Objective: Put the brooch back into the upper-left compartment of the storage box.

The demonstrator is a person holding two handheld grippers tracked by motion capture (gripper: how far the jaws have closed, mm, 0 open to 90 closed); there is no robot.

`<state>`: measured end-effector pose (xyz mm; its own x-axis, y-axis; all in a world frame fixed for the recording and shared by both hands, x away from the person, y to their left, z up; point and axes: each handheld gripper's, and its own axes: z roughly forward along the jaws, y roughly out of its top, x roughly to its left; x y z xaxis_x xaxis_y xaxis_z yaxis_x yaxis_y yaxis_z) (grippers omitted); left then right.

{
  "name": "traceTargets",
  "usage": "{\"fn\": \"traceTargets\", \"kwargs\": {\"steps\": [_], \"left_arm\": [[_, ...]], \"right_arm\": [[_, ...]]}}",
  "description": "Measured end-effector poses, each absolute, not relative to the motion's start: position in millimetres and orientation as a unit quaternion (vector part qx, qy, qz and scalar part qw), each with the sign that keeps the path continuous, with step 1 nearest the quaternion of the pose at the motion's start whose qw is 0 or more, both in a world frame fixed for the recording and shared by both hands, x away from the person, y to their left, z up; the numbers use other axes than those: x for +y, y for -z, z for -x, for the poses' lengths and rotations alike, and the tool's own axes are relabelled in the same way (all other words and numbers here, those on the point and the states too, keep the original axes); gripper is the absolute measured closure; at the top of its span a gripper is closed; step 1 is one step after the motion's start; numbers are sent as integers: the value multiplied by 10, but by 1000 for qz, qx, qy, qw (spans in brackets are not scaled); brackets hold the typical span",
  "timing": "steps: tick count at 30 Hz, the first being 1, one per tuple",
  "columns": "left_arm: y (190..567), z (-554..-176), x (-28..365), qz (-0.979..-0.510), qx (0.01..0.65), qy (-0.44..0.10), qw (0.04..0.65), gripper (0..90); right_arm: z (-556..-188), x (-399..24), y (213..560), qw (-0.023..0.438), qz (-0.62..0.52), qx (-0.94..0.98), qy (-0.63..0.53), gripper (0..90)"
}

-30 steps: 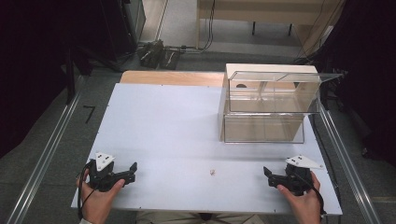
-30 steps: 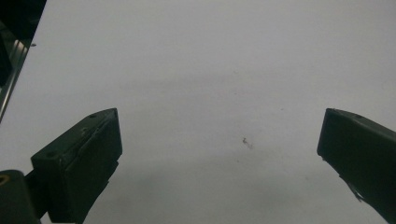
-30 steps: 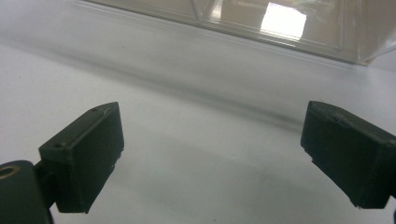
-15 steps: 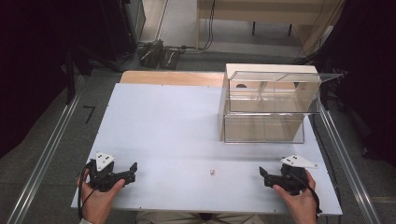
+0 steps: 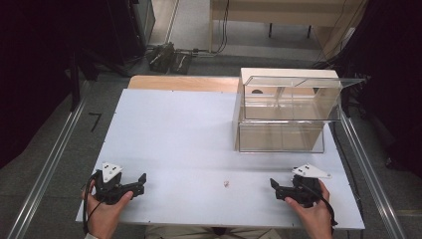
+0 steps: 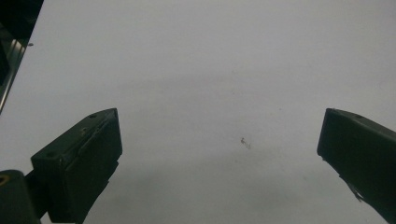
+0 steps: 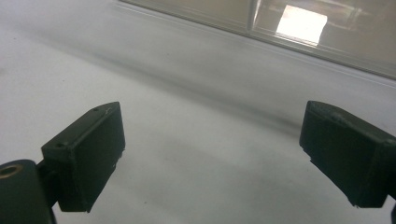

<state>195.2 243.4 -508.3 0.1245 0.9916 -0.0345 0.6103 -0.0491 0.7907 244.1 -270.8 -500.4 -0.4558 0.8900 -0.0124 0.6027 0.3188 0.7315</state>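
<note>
Nothing is in hand yet — the left gripper (image 5: 141, 182) at the lower left of the high view and the right gripper (image 5: 275, 188) at the lower right both rest low on the white table (image 5: 179, 129), each with its jaws spread wide and nothing between them. The small pale scrap (image 5: 227, 183) lies bare on the table at lower centre, between the two and well apart from each; it also shows right of centre in the left gripper view (image 6: 244, 142). The clear box (image 5: 283, 112) stands at the upper right, so by my reading the reach, the pinch and any carrying — all of it — remain to be done.
</note>
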Motion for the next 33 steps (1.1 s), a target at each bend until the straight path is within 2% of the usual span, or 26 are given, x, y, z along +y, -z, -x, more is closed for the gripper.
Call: {"fn": "traceTargets", "kwargs": {"steps": [1, 3, 33], "left_arm": [[5083, -1952, 2434, -668, 600, -280, 341, 10], [5083, -1952, 2433, -668, 600, -280, 341, 10], [5078, -1950, 2435, -669, 598, -280, 342, 9]], "right_arm": [[-2441, -2687, 5004, 213, -473, 785, -339, 90], [-2435, -2678, 5003, 215, -472, 784, -341, 103], [-2460, -2411, 5014, 192, -448, 798, -354, 115]]}}
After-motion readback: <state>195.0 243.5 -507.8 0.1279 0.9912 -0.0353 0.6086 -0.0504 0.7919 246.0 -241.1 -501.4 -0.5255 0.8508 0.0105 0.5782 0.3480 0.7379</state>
